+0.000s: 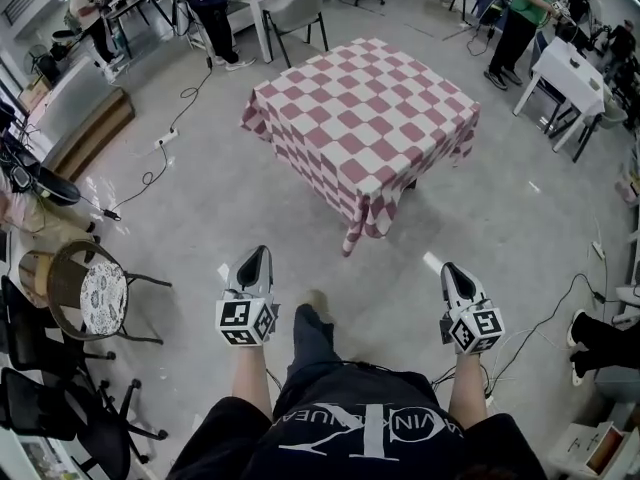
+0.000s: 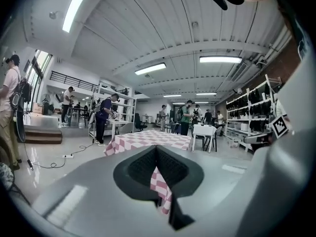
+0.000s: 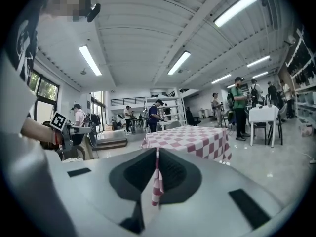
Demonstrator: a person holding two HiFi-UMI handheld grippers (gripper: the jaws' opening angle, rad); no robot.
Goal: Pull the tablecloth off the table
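Observation:
A red-and-white checked tablecloth (image 1: 365, 118) covers a square table in the middle of the floor, and one corner (image 1: 352, 238) hangs low toward me. My left gripper (image 1: 256, 258) and right gripper (image 1: 452, 273) are held out in front of my body, well short of the table and touching nothing. Both are shut with nothing in them. In the left gripper view the cloth (image 2: 148, 138) lies far beyond the shut left gripper (image 2: 157, 149). The right gripper view shows the same cloth (image 3: 190, 137) in the distance past the right gripper (image 3: 158, 152).
A round chair with a patterned seat (image 1: 95, 293) stands at my left, with black office chairs below it. Cables (image 1: 160, 158) run over the grey floor. White tables (image 1: 575, 68) and standing people ring the room. Someone's feet (image 1: 600, 338) show at the right edge.

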